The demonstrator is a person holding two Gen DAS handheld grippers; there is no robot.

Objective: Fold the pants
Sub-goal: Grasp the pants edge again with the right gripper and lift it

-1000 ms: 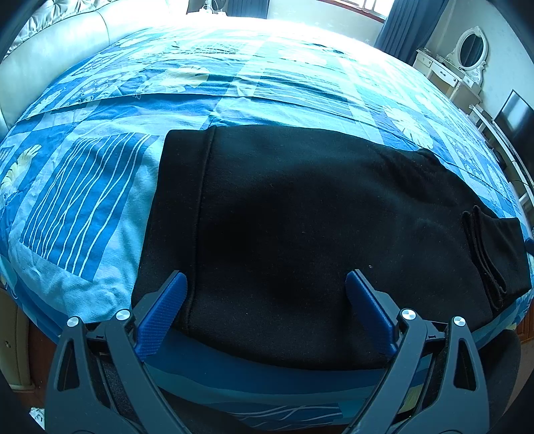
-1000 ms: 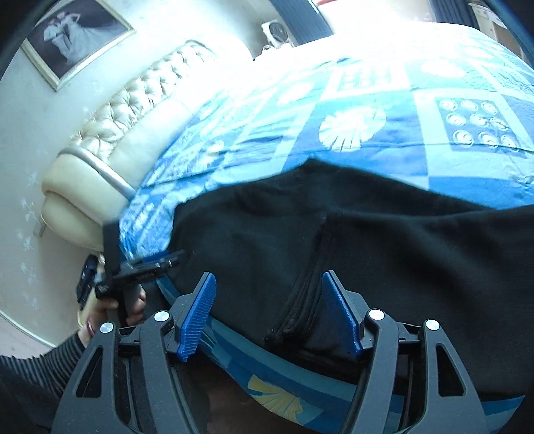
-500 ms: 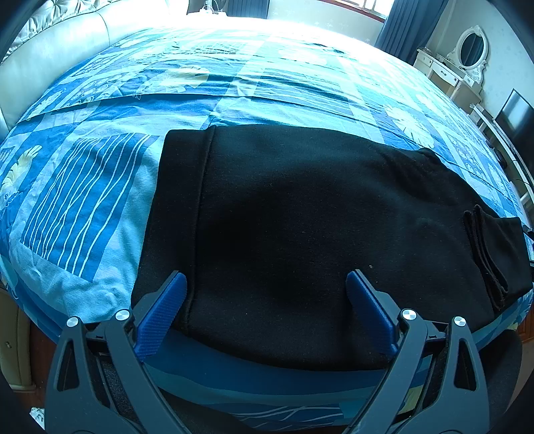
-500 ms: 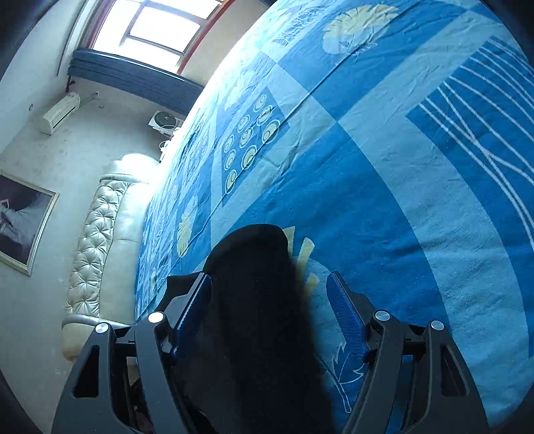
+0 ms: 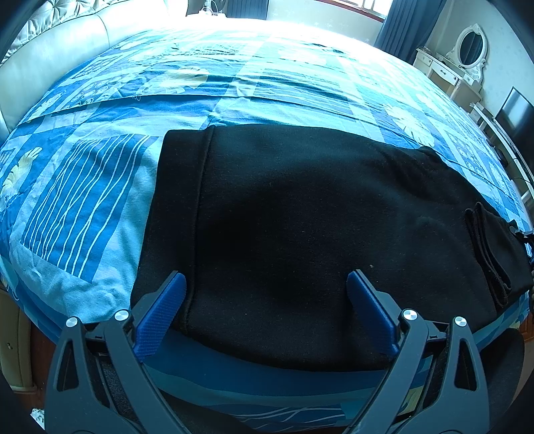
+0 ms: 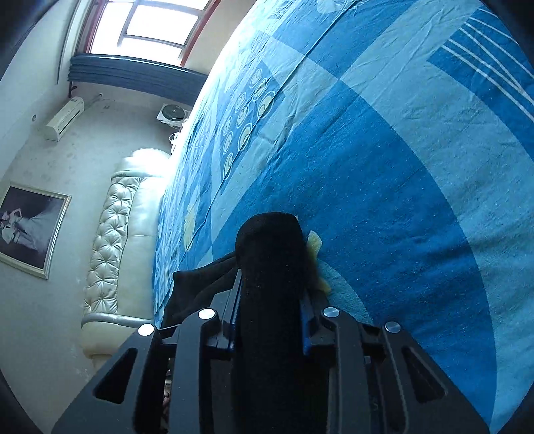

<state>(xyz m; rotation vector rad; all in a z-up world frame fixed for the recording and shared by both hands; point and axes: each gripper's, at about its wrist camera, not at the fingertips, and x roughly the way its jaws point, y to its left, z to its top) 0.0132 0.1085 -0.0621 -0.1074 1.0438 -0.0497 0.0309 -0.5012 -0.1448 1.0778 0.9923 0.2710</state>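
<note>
Left gripper [image 5: 265,293]: two blue fingers spread wide, nothing between them, poised over the near edge of the pants [image 5: 300,217]. Left finger sits at the waistband seam, right finger over the middle of the fabric; contact with the cloth cannot be confirmed.

Pants: one pair, black, lying flat and lengthwise across the near part of the bed [image 5: 233,83], near edge close to the mattress edge. Waistband to the left, with one vertical seam line running down it. Cuff end to the right, showing stacked ribbed layers at the far right edge of the left wrist view.

Right gripper [image 6: 270,297]: two fingers pressed together on a bunched fold of the pants [image 6: 270,253]. The black cloth bulges out past the fingertips in a rounded hump, with more fabric trailing off to the left. Camera is rolled, so the bed appears tilted.

Bedding: one blue patchwork sheet with stripes, circles and leaf prints.

Farther off: one cream tufted headboard [image 6: 110,240], one framed picture [image 6: 30,230] on the wall, one wall air conditioner [image 6: 65,118], one fan [image 6: 172,113], one window [image 6: 153,25]. Left wrist view: one dresser with an oval mirror [image 5: 469,50], one dark screen [image 5: 515,113].
</note>
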